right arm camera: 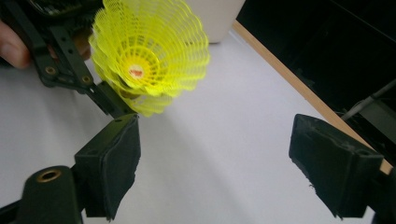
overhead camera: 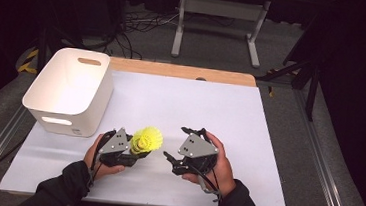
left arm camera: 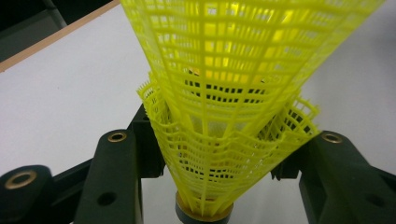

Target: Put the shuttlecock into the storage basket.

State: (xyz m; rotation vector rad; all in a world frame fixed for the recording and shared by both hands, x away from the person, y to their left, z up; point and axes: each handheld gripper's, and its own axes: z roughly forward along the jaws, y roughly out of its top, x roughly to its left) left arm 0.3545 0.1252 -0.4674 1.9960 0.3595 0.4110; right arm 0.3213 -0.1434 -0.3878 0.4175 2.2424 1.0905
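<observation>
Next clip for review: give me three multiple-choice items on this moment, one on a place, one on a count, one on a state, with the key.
1. Where does the white bin stand on the table?
A. far left, beyond the left gripper
B. far right
C. at the near edge, between the hands

2. How many yellow shuttlecocks are nested together?
A. one
B. two
C. four

3. What is the state of the right gripper?
A. shut on the shuttlecocks
B. shut on the bin's rim
C. open, with nothing between the jaws

Key: 1 A, since the high view shows the bin at the table's far left, past the left gripper. 2 B, since the left gripper view shows one mesh skirt seated inside a second. 3 C, since the right gripper view shows its jaws wide apart over bare table while the left gripper holds the shuttlecocks.
</observation>
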